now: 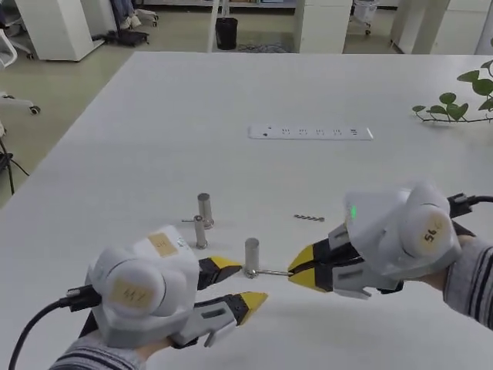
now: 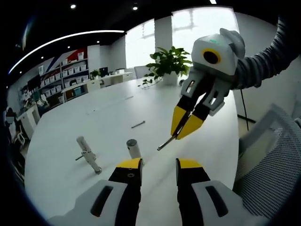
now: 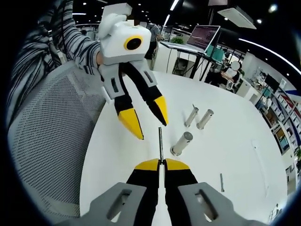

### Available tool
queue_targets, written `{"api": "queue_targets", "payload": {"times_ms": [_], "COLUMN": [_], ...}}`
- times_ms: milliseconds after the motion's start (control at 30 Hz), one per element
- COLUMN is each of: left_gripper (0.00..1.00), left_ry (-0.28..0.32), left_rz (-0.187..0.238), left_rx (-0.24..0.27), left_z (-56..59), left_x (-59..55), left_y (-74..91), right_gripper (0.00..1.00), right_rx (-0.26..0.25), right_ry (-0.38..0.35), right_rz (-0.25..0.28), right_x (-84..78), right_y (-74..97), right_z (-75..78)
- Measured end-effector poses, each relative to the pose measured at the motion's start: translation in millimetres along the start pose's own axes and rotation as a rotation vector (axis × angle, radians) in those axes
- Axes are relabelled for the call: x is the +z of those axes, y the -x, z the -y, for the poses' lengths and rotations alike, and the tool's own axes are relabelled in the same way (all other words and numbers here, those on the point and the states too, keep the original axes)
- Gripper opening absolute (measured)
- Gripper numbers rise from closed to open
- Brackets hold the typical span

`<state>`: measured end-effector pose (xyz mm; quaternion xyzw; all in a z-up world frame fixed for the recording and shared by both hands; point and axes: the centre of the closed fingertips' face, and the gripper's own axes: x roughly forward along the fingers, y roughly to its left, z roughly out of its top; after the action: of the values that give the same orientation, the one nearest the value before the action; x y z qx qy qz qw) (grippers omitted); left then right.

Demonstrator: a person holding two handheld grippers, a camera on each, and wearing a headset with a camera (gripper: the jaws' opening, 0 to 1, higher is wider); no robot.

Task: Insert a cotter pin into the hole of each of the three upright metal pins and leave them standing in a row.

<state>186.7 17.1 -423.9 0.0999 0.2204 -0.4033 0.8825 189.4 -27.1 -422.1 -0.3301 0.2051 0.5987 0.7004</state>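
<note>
Three upright metal pins stand on the white table (image 1: pixel 154 139). The nearest pin (image 1: pixel 251 255) (image 3: pixel 181 143) (image 2: pixel 133 148) is between my grippers. Two more (image 1: pixel 204 208) (image 1: pixel 199 230) stand behind it; a thin cross pin sticks out beside them. My right gripper (image 1: pixel 295 271) (image 3: pixel 162 165) is shut on a cotter pin (image 1: pixel 270 272) (image 3: pixel 160 141) (image 2: pixel 165 142), whose tip reaches the foot of the nearest pin. My left gripper (image 1: pixel 239 284) (image 2: pixel 159 165) is open and empty, just left of that pin. A spare cotter pin (image 1: pixel 309 218) lies loose to the right.
A white power strip (image 1: pixel 310 132) lies farther back on the table. Plant leaves (image 1: pixel 461 100) reach in at the right edge. A mesh chair (image 3: pixel 56 141) stands by the near table edge. Cabinets and a black bin (image 1: pixel 226 32) are on the floor beyond.
</note>
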Motion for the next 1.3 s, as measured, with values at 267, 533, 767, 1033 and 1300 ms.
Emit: {"api": "queue_targets", "payload": {"times_ms": [267,533,767,1033,1300], "left_gripper": [0.27,0.27,0.26,0.24,0.22], "left_ry": [0.059,0.134,0.176,0.207,0.21], "left_rz": [0.018,0.026,0.011,-0.009,-0.019], "left_rx": [0.1,0.154,0.177,0.175,0.182], "left_z": [-21.0,-36.6,-43.0,-40.7,-43.7], "left_x": [2.0,-1.1,-9.4,-17.4,-19.2], "left_y": [-10.2,-24.3,-37.0,-50.7,-55.8], "right_gripper": [0.0,0.0,0.0,0.0,0.0], "right_rx": [-0.049,-0.075,-0.076,-0.08,-0.085], "right_ry": [-0.068,-0.089,-0.101,-0.106,-0.107], "right_rz": [-0.027,-0.072,-0.073,-0.055,-0.035], "right_x": [-13.4,-26.2,-28.7,-24.4,-21.4], "right_y": [-3.7,-10.0,-15.7,-16.7,-13.2], "right_z": [20.0,34.1,38.3,42.4,42.5]}}
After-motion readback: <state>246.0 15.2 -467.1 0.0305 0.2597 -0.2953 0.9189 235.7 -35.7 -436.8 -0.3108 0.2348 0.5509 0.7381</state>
